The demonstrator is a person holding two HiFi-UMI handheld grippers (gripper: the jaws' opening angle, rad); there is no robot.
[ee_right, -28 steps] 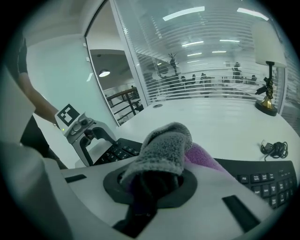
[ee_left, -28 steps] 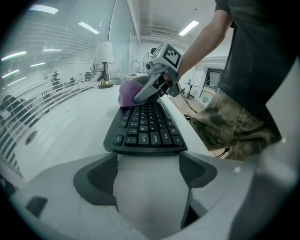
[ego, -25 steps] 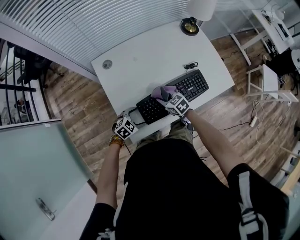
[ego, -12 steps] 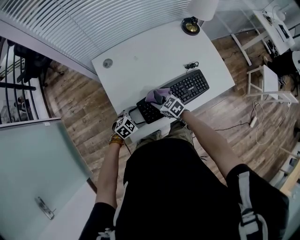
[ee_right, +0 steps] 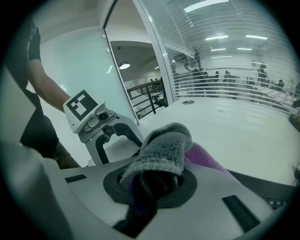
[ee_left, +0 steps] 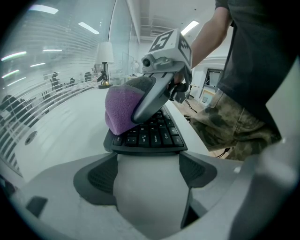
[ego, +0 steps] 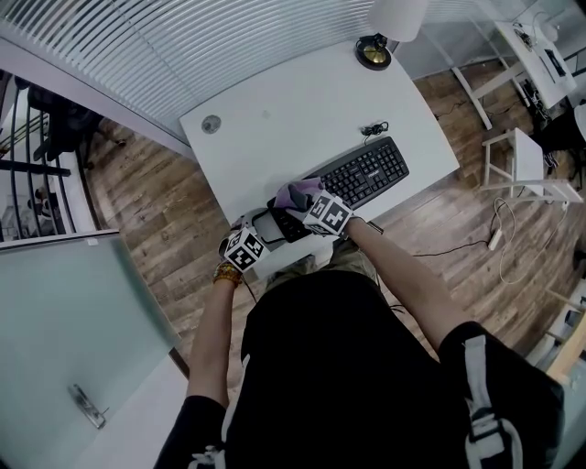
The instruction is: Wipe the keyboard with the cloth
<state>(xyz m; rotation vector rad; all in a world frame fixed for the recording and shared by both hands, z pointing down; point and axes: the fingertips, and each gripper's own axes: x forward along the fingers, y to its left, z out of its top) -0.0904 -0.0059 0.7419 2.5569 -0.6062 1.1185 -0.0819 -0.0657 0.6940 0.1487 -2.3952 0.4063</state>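
A black keyboard (ego: 359,173) lies slantwise along the near edge of the white desk (ego: 293,110). My right gripper (ego: 311,205) is shut on a purple and grey cloth (ego: 298,193) and holds it down on the keyboard's left end. In the right gripper view the cloth (ee_right: 164,147) bulges out between the jaws. My left gripper (ego: 256,234) stands open at the keyboard's left end. In the left gripper view the keyboard's end (ee_left: 150,137) lies just beyond the spread jaws, with only bare desk between them, and the cloth (ee_left: 119,108) sits on the keys under the right gripper (ee_left: 152,96).
A lamp base (ego: 372,52) and shade (ego: 396,14) stand at the desk's far edge. A round grommet (ego: 211,124) sits far left, and the coiled keyboard cable (ego: 373,127) lies behind the keyboard. White furniture (ego: 526,160) stands on the wooden floor to the right. A glass wall runs along the left.
My right gripper has slid the cloth leftward along the keyboard, from its middle to its left end. The left gripper has stayed in place.
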